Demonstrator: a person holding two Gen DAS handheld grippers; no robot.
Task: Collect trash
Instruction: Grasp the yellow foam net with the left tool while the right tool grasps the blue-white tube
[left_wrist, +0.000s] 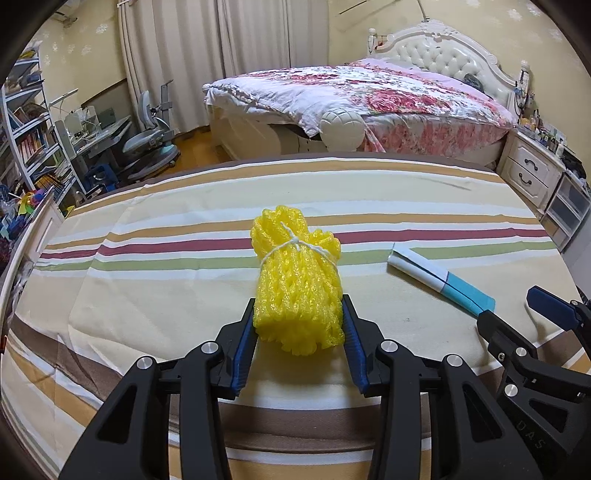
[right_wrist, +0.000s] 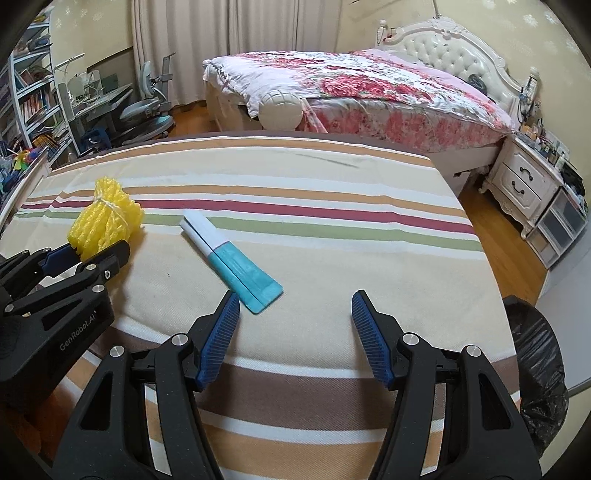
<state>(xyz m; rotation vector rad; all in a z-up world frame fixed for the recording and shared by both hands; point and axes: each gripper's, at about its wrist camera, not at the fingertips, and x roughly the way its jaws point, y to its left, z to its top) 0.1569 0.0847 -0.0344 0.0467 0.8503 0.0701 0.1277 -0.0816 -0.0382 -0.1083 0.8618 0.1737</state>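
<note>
Two hand-held grippers are nearest, each with two black fingers and ribbed blue pads. The left hand-held gripper (left_wrist: 299, 317) is clamped on the near end of one yellow foam net bundle (left_wrist: 297, 280); both pads press its sides. The right hand-held gripper (right_wrist: 295, 310) has its jaws apart, with nothing between them.

On the counter (right_wrist: 332, 258), under a striped woven cloth, lie two pieces of trash. The bundle is a soft, spongy mesh roll tied with one thin white string (left_wrist: 295, 245). To its right lies one flat paper box (right_wrist: 231, 258), long and narrow, white at the far end and teal at the near end, just beyond the right gripper's left pad.

At the near right edge is one bin with a crinkled black plastic bag (right_wrist: 535, 369). Far behind stands one bed (left_wrist: 369, 99) with a flowered quilt and a tufted white headboard.
</note>
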